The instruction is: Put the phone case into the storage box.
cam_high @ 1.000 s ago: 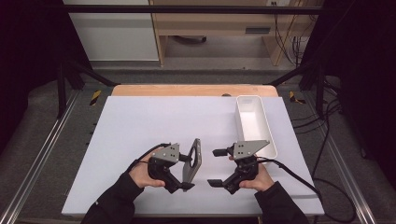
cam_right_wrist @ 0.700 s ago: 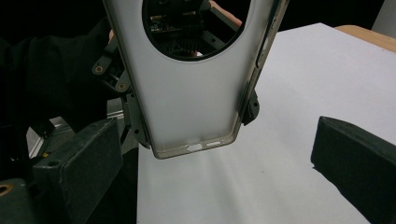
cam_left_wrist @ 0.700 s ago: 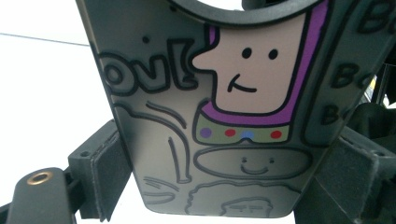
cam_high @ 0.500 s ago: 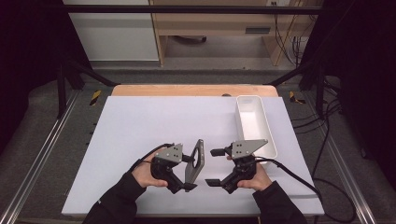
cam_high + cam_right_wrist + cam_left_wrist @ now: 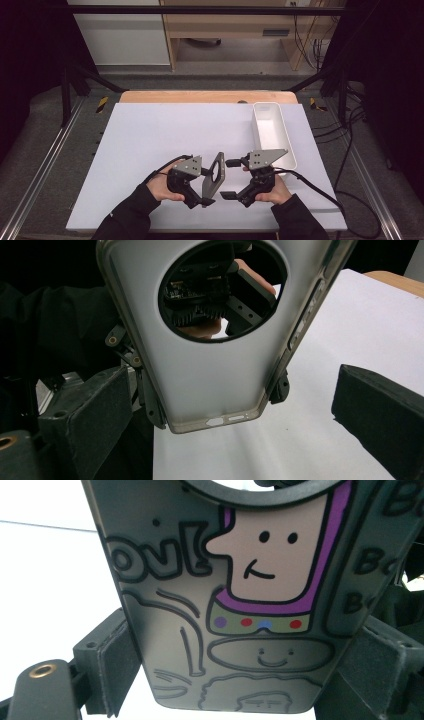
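Grey phone case (image 5: 220,605) with cartoon drawings and a round hole.
Left gripper (image 5: 202,187) clamps it; right gripper (image 5: 231,178) wide; case top cut off.

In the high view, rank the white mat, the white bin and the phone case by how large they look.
1. White mat, by far the largest.
2. White bin, long and narrow, at the mat's far right.
3. Phone case, smallest; it is held tilted by the left gripper, so it shows nearly edge-on and foreshortened, and its rank is unsure.

Grey cartoon-printed phone case (image 5: 214,174), upright
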